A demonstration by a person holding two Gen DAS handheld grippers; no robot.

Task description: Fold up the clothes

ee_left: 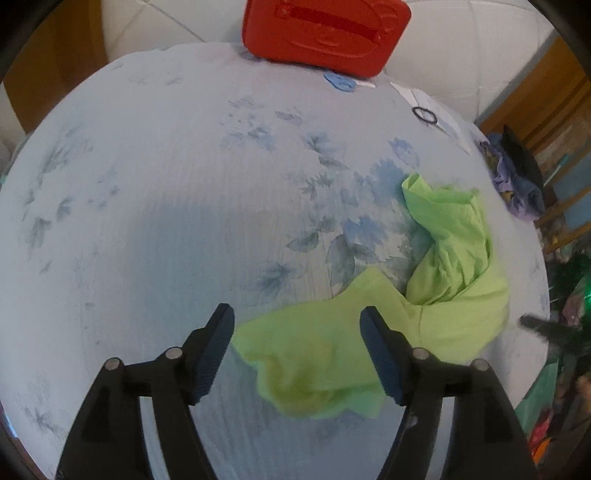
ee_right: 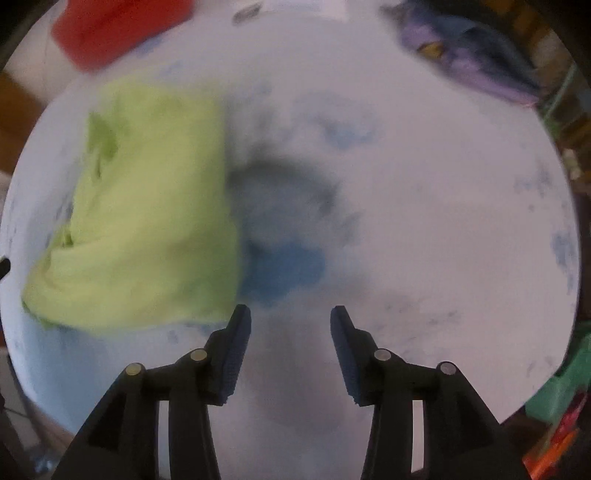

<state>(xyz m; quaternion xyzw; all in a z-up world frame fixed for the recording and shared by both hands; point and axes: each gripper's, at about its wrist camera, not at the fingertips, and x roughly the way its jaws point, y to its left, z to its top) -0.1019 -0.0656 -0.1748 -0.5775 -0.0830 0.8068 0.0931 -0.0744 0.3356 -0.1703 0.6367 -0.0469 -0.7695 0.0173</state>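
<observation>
A lime-green garment [ee_left: 436, 295] lies crumpled on a pale blue floral sheet [ee_left: 166, 184]. My left gripper [ee_left: 297, 317] is open, hovering just above the garment's near-left corner, which shows between the fingers. In the blurred right wrist view the green garment [ee_right: 147, 221] lies to the left. My right gripper [ee_right: 290, 317] is open and empty over bare sheet [ee_right: 424, 221], its left finger close to the garment's near right edge.
A red plastic case [ee_left: 325, 33] sits at the far edge of the sheet, with a small blue item [ee_left: 340, 83] and a black ring [ee_left: 424, 115] nearby. A purple patterned cloth [ee_left: 513, 184] lies at the right edge; it also shows in the right wrist view [ee_right: 472, 62].
</observation>
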